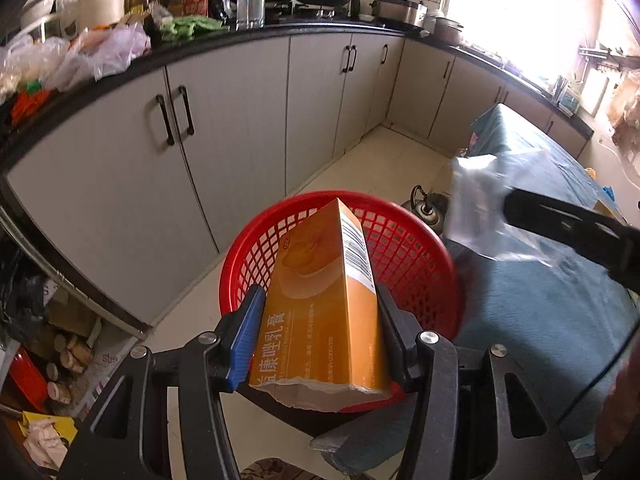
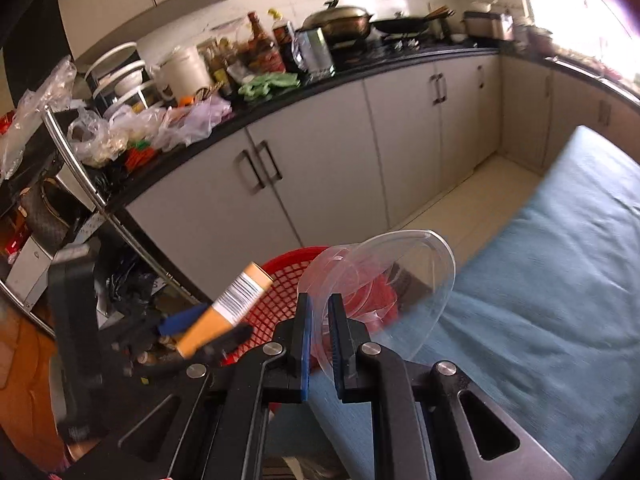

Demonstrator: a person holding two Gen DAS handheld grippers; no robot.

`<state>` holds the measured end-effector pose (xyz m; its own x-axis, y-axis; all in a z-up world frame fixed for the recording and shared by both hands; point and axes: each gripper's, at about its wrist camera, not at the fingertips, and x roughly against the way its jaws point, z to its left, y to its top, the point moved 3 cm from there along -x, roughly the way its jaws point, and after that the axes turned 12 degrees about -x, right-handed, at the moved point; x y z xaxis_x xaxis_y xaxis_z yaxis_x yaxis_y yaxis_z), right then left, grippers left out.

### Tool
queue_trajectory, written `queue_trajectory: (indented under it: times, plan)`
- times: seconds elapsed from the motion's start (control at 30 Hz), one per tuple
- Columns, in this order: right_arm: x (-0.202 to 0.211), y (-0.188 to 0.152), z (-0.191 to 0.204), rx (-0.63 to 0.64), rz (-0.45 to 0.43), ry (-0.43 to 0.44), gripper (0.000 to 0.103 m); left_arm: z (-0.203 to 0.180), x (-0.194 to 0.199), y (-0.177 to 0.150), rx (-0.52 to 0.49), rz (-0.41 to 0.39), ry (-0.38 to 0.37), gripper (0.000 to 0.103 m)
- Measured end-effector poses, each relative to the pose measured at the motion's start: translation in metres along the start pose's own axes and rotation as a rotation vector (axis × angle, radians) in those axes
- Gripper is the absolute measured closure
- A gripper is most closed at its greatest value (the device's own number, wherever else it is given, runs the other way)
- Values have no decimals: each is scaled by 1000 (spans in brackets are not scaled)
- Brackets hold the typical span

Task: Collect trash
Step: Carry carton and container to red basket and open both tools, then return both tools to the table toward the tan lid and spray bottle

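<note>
Left wrist view: the round red plastic mesh basket (image 1: 404, 256) sits at the blue-covered surface's (image 1: 540, 300) edge. At six o'clock, the left gripper (image 1: 320, 312) jaws clamp the orange cardboard box (image 1: 320, 304) over it, seemingly ready to drop. At three o'clock, the right gripper (image 2: 320, 320) jaws pinch the clear plastic lid (image 2: 400, 280) nearly closed.

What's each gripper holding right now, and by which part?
The left gripper clamps an orange box across its sides, near the torn end. The right gripper pinches a clear plastic lid by its rim.
</note>
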<state>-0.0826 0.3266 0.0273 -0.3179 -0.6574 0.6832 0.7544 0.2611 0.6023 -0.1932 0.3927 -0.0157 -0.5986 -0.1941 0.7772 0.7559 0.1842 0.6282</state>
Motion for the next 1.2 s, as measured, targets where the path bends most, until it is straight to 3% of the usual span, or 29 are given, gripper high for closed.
queue_trajectory:
  times: [0.17,0.23,0.3,0.37,0.5,0.73,1.0,1.2]
  plan:
    - [-39,5,11,-5,51,26,92,9,-8,-6,28,12,-8,49]
    - [-45,6,13,-13,65,40,85,12,-10,-6,40,14,-15,49]
    - [-51,7,13,-28,72,58,57,14,-11,-8,54,17,-23,45]
    - [-49,8,11,-39,56,67,44,16,-11,-7,66,15,-28,41]
    - [-40,10,6,-50,37,61,44,16,-7,-6,77,6,-33,34]
    - [-5,12,-21,-97,-25,24,42,5,14,-1,45,-53,1,13]
    - [48,3,-69,-185,-95,-19,40,-34,41,9,-69,-78,6,11]
    - [97,-12,-116,-247,-152,-74,37,-77,53,20,-122,-79,-69,11]
